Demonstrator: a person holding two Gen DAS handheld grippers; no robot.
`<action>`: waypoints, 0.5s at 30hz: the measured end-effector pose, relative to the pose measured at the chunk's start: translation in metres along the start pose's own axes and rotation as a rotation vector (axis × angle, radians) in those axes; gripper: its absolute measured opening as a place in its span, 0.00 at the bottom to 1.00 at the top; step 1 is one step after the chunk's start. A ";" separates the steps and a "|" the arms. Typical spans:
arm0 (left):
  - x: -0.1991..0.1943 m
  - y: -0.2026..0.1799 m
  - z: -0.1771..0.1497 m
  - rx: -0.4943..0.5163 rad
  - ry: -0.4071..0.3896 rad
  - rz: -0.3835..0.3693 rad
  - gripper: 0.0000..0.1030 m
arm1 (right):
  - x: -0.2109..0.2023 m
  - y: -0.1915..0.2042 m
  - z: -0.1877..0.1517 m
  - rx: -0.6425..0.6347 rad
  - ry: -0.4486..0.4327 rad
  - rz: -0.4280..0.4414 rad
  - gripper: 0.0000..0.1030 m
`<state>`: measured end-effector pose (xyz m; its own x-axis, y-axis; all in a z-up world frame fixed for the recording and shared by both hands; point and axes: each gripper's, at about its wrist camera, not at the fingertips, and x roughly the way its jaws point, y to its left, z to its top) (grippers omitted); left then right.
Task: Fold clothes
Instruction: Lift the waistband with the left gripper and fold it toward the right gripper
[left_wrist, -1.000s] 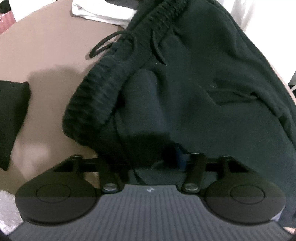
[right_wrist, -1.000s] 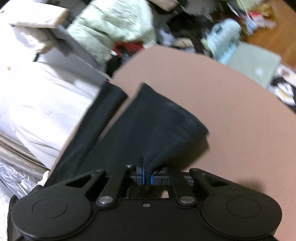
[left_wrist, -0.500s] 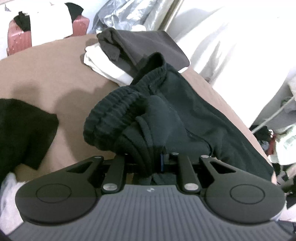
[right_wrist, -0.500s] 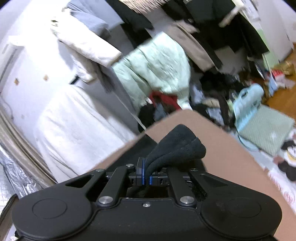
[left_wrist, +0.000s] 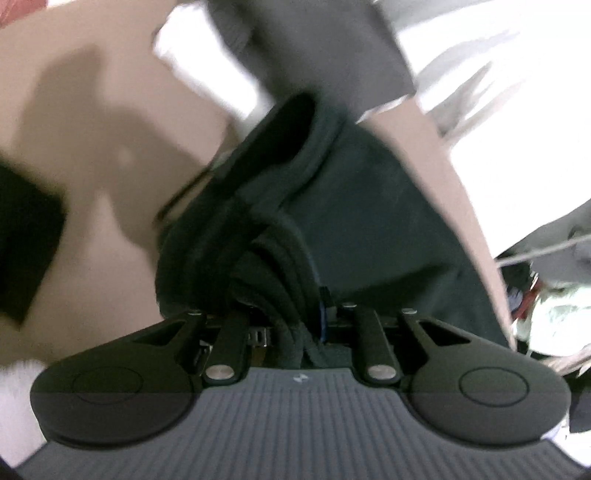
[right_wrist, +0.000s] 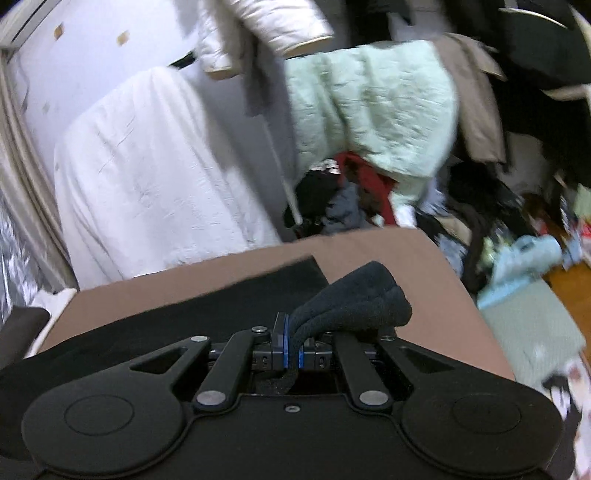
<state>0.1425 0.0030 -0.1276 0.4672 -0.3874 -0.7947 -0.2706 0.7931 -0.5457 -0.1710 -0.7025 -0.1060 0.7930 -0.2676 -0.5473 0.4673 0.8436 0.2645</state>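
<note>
Left wrist view: the left gripper (left_wrist: 295, 325) is clamped on a thick bunch of the dark, almost black fleece trousers (left_wrist: 354, 221), at the ribbed waistband end; several folds of cloth pass between the jaws and spill out below them. Its jaws have just been closing further on that bunch. The rest of the garment runs away from the gripper along the right edge of the brown, smooth-covered bed-like surface (left_wrist: 92, 122). A thin dark drawstring (left_wrist: 184, 195) hangs loose on the left side of the bunch. Near the far edge lies a grey folded garment (left_wrist: 325, 48) over something white (left_wrist: 207, 74), and a black cloth (left_wrist: 26, 236) sits at the left edge. The picture is blurred, so the grip's depth is hard to judge. The risk here, as I judge it, is that the bulky waistband slips out layer by layer, since so many folds are pinched at once; the dangling drawstring could also drag into the neighbouring pile.

Right wrist view: the right gripper (right_wrist: 293, 350) is shut tight on a rolled dark cuff end of the trousers (right_wrist: 354, 302), which bulges out past the blue-edged pads (right_wrist: 280, 345). The trouser leg lies flat behind it on the brown surface (right_wrist: 436, 266), toward its far edge. Beyond that edge is a white covered shape (right_wrist: 147, 173) and a cluttered heap of clothes (right_wrist: 369, 122). Only a narrow tail of fabric is pinched, so a pull against the other hand could tug it free, and the fold would land crooked or hang off the far edge.
</note>
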 end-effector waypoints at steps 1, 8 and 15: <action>0.006 -0.013 0.016 -0.003 -0.014 -0.005 0.15 | 0.016 0.005 0.016 -0.017 0.014 0.006 0.06; 0.114 -0.079 0.082 0.187 -0.106 0.119 0.19 | 0.170 0.025 0.050 0.120 0.093 -0.078 0.21; 0.133 -0.093 0.019 0.554 -0.307 0.183 0.21 | 0.168 0.034 -0.039 0.263 -0.041 -0.080 0.39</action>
<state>0.2457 -0.1138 -0.1779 0.6958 -0.1370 -0.7051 0.0668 0.9897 -0.1264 -0.0369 -0.7004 -0.2204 0.7621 -0.3517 -0.5436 0.6103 0.6705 0.4218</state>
